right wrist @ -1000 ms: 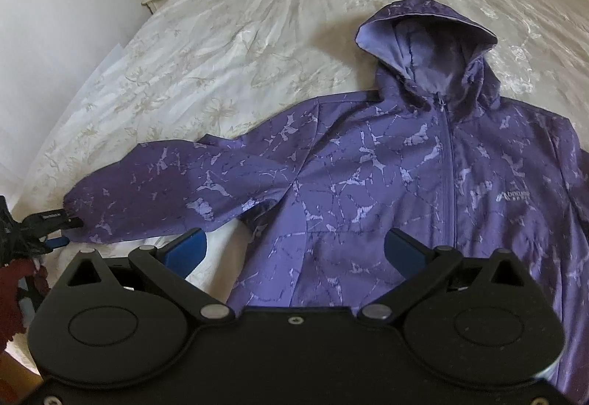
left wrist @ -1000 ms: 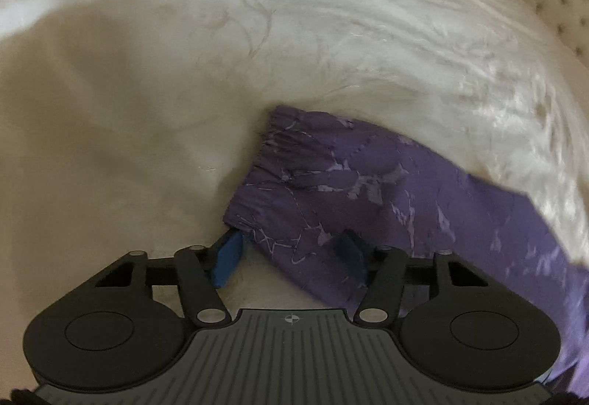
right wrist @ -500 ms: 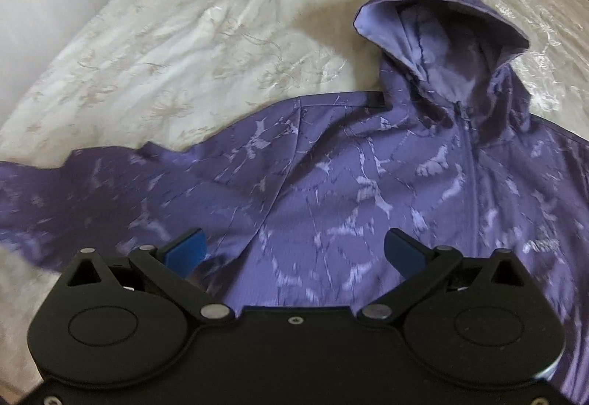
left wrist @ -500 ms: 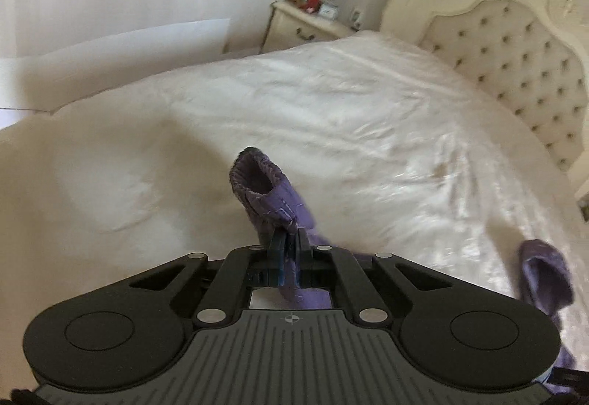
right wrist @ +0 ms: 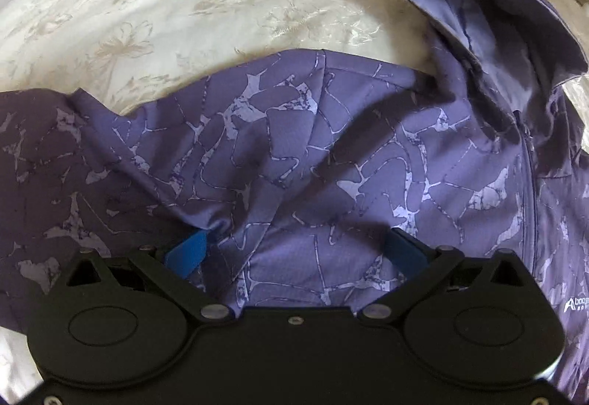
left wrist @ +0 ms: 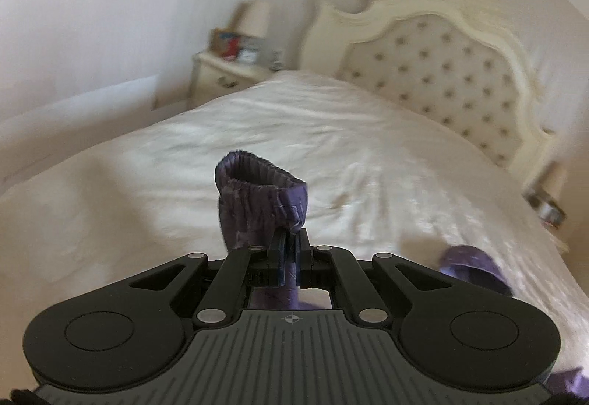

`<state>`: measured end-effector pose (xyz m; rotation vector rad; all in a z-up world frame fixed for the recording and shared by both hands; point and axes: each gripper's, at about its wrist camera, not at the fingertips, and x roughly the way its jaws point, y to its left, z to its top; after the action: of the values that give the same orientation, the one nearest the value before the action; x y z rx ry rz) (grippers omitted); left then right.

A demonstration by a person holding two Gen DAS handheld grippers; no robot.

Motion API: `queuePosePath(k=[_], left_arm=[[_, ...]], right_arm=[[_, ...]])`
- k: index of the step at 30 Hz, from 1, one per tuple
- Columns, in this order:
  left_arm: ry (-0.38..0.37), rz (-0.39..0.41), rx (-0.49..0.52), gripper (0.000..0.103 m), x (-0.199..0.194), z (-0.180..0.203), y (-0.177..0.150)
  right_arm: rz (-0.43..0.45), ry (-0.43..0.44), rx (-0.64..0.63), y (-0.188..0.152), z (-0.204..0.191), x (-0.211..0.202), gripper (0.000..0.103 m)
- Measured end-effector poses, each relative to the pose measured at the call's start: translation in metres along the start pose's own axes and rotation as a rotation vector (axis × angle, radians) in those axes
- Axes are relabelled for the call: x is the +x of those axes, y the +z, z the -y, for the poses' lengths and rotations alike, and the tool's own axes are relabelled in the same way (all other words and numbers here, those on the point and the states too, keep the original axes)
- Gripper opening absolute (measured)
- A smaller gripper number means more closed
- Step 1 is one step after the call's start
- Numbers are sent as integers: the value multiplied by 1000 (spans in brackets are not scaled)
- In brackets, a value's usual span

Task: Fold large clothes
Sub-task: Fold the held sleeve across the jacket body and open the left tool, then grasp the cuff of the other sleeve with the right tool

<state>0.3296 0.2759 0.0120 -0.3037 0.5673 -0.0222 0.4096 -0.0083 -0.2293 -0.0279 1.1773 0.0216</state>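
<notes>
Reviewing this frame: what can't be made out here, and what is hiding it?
- Left wrist view: nightstand items blurred; sleeve cuff sticks out of the shut left gripper, the rest hidden behind the gripper body.
- Right wrist view: jacket hem and far sleeve cut off; chest logo clipped; right gripper fingertips pressed into fabric.

A home bedroom is showing here. A wide bed (left wrist: pixel 331 132) is lying under a cream bedspread (right wrist: pixel 154 0) embroidered with pale flowers, and a carved cream headboard (left wrist: pixel 441 73) with button-tufted padding is standing behind it. A cream bedside table (left wrist: pixel 224 77) is sitting against the plain white wall (left wrist: pixel 110 0), carrying a shaded lamp (left wrist: pixel 256 16) and some small, blurred items. A second lamp (left wrist: pixel 550 191) is standing on the bed's other side.
</notes>
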Motion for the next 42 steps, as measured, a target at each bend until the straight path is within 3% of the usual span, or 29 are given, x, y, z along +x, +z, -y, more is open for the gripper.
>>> queuePosePath(k=[4, 10, 17, 21, 23, 24, 26, 29, 32, 36, 38, 42], left_arm=[[-122, 19, 67, 4, -1, 46, 4], [-352, 34, 203, 4, 14, 135, -11], [-574, -115, 295, 7, 72, 224, -75], [-633, -229, 316, 24, 94, 238, -112], [-647, -247, 313, 25, 92, 241, -121], [-651, -245, 315, 31, 89, 238, -123], [-647, -251, 320, 40, 87, 224, -128], [-606, -271, 316, 42, 74, 225, -137], [-471, -325, 324, 43, 78, 202, -149], [-223, -413, 309, 43, 103, 155, -162], [-119, -449, 293, 43, 120, 133, -166], [-28, -479, 259, 43, 139, 108, -166]], right_arm=[[48, 50, 48, -4, 28, -27, 102], [80, 144, 226, -34, 100, -68, 102], [53, 109, 339, -90, 173, -98, 102], [19, 68, 388, -115, 207, -104, 102], [9, 59, 400, -126, 220, -105, 102], [7, 56, 403, -129, 225, -106, 102], [7, 52, 408, -135, 233, -108, 102], [22, 60, 425, -135, 243, -111, 102], [61, 113, 431, -126, 245, -112, 101], [86, 189, 381, -99, 232, -106, 77], [85, 219, 343, -82, 222, -99, 75], [74, 235, 286, -52, 205, -75, 75]])
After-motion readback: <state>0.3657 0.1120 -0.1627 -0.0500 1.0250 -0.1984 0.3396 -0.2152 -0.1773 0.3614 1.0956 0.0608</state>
